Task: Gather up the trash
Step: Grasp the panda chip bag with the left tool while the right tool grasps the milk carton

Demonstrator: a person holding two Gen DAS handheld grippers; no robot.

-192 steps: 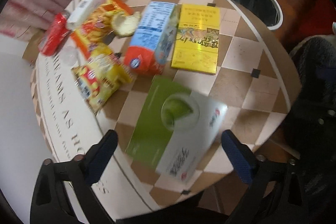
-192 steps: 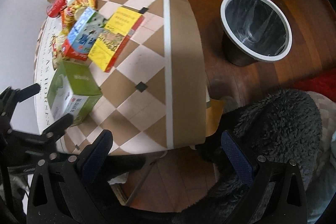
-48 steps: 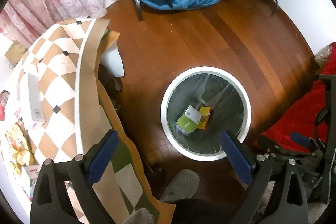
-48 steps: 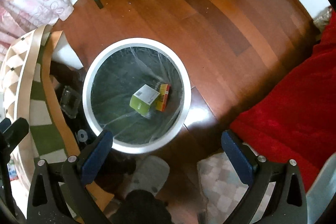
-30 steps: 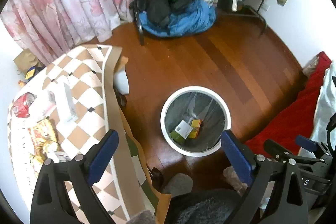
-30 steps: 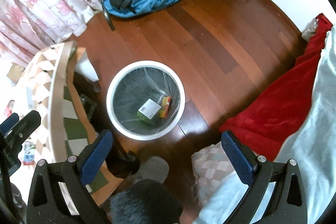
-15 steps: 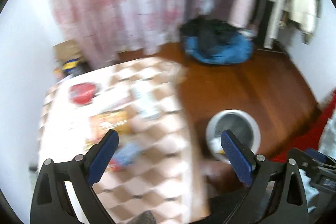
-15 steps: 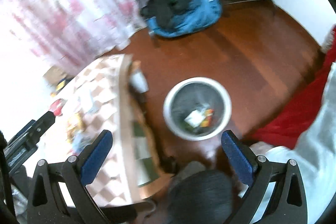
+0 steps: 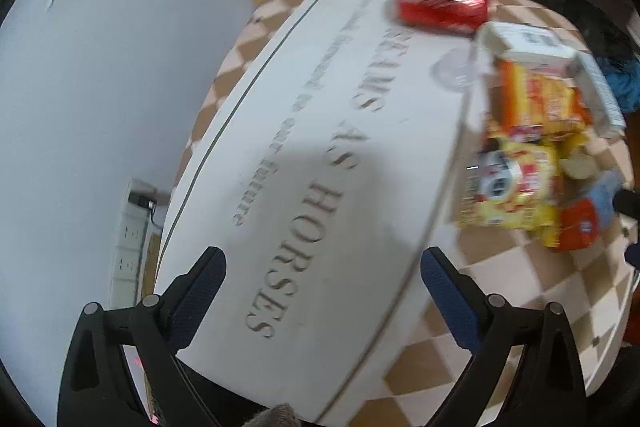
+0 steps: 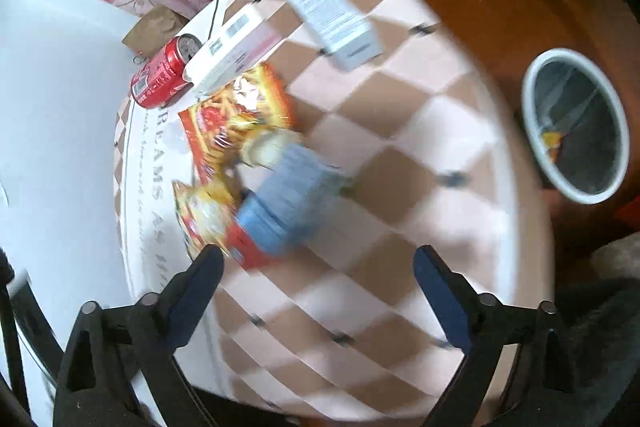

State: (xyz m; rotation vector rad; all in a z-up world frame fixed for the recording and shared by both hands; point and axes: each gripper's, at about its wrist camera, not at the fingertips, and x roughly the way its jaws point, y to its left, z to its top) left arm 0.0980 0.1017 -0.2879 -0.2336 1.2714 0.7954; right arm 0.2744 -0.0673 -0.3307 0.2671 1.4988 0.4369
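Right fingers (image 10: 316, 267) stood wide, nothing between them; they had just been closing a little. Blurred frame. They hung over the checkered surface (image 10: 400, 327), with the blue-and-red carton (image 10: 280, 211) just beyond the left tip. Left fingers (image 9: 322, 269) also wide and empty, over the white lettered part of the surface, trash off to their right.

Left to collect, far from the right fingers going outward: yellow snack bag (image 10: 204, 211) beside the carton, orange snack bag (image 10: 236, 119) behind it, long white box (image 10: 232, 51) partly on that bag, red can (image 10: 164, 75) at far left beside the box, and a second white box (image 10: 332, 23) alone further right.

Bin (image 10: 576, 125) sat on the floor off the right edge, with something yellow-orange in it. My read: a little was binned, most remained. Carton looked like the next pick.
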